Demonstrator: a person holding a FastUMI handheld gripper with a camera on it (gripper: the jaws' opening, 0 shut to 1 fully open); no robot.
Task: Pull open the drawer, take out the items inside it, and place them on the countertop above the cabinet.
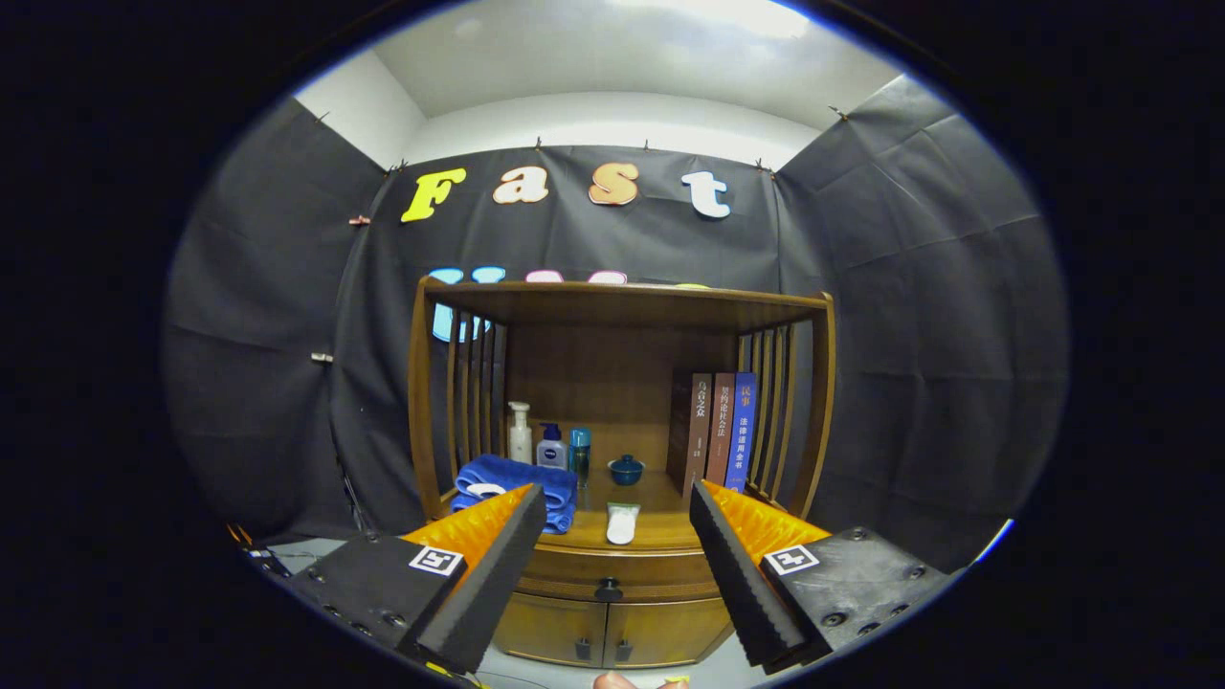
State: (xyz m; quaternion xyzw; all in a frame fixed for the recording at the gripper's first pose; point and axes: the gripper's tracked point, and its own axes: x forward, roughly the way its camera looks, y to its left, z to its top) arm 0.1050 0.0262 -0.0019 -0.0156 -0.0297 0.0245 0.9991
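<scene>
Currently the wooden cabinet (pixel 612 593) stands beyond the claw (pixel 617 512), squarely ahead, with an open shelf hutch (pixel 622 306) rising over its countertop (pixel 660 526). Claw is spread wide, holding nothing; fingers (pixel 498 565) frame the cabinet front on both sides.

Drawer (pixel 612 574) sits shut, ahead of and between the fingertips, lower than the countertop edge. Its dark knob (pixel 609 589) is centred in the gap, well apart from both fingers. Under it, two cupboard doors (pixel 608 632) with small dark handles.

On the countertop, beyond the fingers:
- three books (pixel 720 431) upright, off the right finger's tip, against the slatted side
- folded blue towel (pixel 512 483), partly hidden behind the left finger
- white pump bottle (pixel 520 433), blue-capped lotion bottle (pixel 550 448) and teal can (pixel 579 452) in a row behind the towel
- white flat item with green end (pixel 622 522) near the front edge, between the fingertips
- small dark blue lidded bowl (pixel 627 469) further back, centre

Drawer contents hidden.
</scene>
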